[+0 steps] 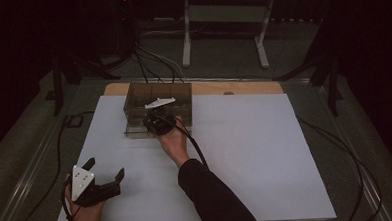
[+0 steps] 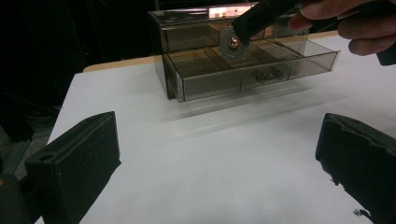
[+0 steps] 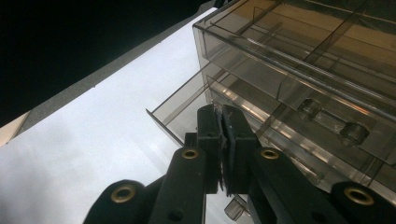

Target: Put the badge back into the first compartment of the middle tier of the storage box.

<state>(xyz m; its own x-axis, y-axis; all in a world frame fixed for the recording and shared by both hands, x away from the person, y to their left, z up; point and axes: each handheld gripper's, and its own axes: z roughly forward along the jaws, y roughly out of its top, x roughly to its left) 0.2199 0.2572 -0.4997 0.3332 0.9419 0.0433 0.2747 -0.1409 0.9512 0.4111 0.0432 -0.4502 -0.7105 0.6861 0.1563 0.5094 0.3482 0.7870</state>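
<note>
White-covered worktop, wooden far edge, dark room beyond. Smoked transparent plastic drawer box directly ahead of right hand-held gripper, jaws clenched at its open drawer; left hand-held gripper released, well apart.

A drawer cabinet stands on the bench toward its far edge, at about 11 o'clock from the bench's middle. Its lower drawer is pulled out toward the person. The right hand-held gripper sits at the drawer's front, at the cabinet's 6 o'clock, jaws pressed together just before the drawer's front wall. The left hand-held gripper rests near the bench's near left corner, at about 7 o'clock from the cabinet and well apart from it, jaws spread wide.
</note>
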